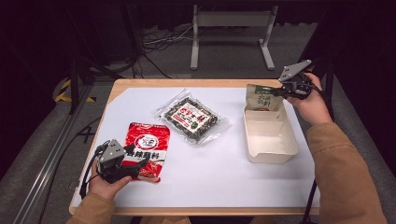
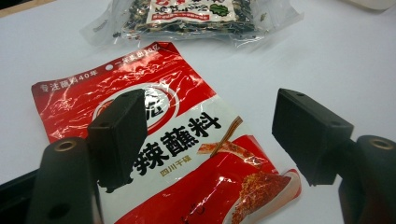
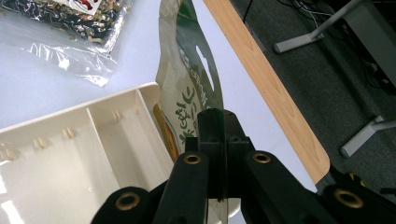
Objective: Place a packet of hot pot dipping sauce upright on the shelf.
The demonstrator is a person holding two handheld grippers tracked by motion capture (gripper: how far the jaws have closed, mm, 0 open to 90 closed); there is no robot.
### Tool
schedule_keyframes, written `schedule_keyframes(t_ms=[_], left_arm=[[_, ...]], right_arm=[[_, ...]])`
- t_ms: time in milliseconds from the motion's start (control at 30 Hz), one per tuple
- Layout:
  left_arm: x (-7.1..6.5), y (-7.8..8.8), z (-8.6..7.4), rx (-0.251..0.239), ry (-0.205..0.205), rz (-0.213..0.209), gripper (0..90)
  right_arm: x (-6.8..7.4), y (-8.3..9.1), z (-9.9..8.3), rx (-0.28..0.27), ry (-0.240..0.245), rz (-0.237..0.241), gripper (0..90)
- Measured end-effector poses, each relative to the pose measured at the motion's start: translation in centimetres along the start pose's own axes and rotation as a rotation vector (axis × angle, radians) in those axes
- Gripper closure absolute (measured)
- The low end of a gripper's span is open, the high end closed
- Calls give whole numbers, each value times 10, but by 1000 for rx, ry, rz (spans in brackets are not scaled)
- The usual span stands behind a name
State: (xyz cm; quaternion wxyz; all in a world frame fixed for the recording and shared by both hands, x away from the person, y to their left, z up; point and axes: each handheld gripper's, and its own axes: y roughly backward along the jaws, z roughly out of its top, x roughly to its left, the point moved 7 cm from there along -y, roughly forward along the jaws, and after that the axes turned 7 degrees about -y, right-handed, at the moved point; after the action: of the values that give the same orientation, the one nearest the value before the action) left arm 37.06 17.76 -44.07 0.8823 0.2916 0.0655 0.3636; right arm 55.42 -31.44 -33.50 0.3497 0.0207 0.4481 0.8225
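The right gripper (image 1: pixel 286 89) is clamped on the edge of a green and cream pouch (image 1: pixel 264 98), holding it upright over the far end of a cream plastic box (image 1: pixel 271 142). In the right gripper view the two black jaws press flat together on the thin pouch (image 3: pixel 187 93), which rises straight out from between them, its long axis running away from the gripper and its hang hole near the far end. The pouch's lower edge sits at or just inside the box's far wall; whether it touches the floor of the box cannot be told. The box stands at the right side of the white worktop (image 1: pixel 233 182), its long side running front to back.

The left gripper (image 1: pixel 135 163) hovers with its jaws spread wide over a red sachet (image 1: pixel 147 149) lying flat at the near left of the worktop. In the left gripper view one jaw stands above the sachet's (image 2: pixel 187 154) printed face and the other beyond its right edge, neither pressing on it. A clear packet of dark dried bits (image 1: pixel 194 117) lies flat, skewed, mid-worktop.
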Motion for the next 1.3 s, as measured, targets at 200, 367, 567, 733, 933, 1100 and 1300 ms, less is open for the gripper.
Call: schedule_keyframes(t_ms=[200, 367, 567, 733, 933, 1100, 1300], left_arm=[[0, -1, 0, 1, 2, -2, 269], [1, -1, 1, -1, -1, -3, 269], [2, -2, 2, -3, 3, -4, 269], [2, -3, 3, -8, 4, -6, 267], [5, -3, 5, -14, -4, -3, 264], [7, -1, 7, -21, 8, -1, 260], [9, 1, 8, -31, 11, 4, 257]], right_arm=[[1, -2, -1, 8, -28, 4, 887], [1, -1, 0, -3, -53, -13, 806], [1, 8, 3, -67, -99, -27, 681], [4, 18, 4, -100, -112, -41, 595], [12, 33, 10, -170, -138, -49, 533], [25, 54, 16, -279, -202, -36, 468], [47, 65, 19, -337, -205, -17, 425]])
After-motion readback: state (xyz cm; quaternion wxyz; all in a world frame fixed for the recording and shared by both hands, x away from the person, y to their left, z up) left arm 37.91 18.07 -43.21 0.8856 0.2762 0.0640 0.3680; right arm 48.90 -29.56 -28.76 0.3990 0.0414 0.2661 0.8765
